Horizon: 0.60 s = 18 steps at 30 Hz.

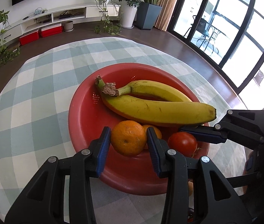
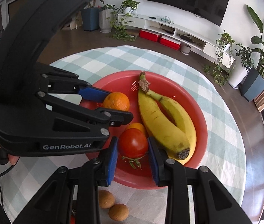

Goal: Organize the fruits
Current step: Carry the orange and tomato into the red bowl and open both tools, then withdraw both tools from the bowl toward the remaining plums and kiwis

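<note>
Now your left gripper [image 1: 129, 140] clamps the orange [image 1: 128, 137] and your right gripper [image 2: 132, 150] clamps the tomato [image 2: 133, 143], both inside the red bowl [image 1: 84, 112] mid-worktop, beside the bananas [image 1: 150, 104].

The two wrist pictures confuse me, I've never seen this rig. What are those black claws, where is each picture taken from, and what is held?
There is no robot: a person carries a two-finger gripper in each hand, each with a wide-angle camera looking along its fingers. The left wrist view looks from the left gripper, whose blue pads clamp an orange. The right wrist view looks from the right gripper, clamped on a tomato. Both fruits are over a red bowl on a checked cloth. The bowl holds two bananas and a second orange. Two brown balls lie beside it.
</note>
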### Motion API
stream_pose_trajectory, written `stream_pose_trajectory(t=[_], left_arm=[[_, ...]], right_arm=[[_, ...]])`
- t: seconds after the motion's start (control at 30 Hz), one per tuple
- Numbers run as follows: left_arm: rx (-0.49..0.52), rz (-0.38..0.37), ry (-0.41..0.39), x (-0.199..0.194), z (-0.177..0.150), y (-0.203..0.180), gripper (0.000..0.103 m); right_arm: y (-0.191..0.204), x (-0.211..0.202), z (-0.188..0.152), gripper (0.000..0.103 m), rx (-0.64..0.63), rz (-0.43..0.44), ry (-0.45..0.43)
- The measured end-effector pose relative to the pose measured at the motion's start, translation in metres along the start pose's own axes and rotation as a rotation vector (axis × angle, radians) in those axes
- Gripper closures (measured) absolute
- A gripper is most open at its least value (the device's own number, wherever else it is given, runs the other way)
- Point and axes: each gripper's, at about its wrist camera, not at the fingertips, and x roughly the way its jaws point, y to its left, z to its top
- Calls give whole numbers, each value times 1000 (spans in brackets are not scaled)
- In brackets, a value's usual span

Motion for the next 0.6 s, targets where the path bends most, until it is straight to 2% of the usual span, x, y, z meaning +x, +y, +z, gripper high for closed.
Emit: stream_pose_trajectory(t=[0.23, 0.3, 0.47, 0.6], left_arm=[[1, -6, 2, 0, -1, -2, 59], [3, -7, -4, -2, -1, -4, 57], [-4, -5, -43, -16, -3, -6, 44], [2, 7, -87, -37, -9, -12, 30]], right_arm=[[-3, 1, -1, 70, 20, -3, 4], [-2, -1, -2, 67, 17, -4, 5], [-2, -4, -3, 62, 21, -6, -11], [1, -15, -3, 49, 26, 4, -44]])
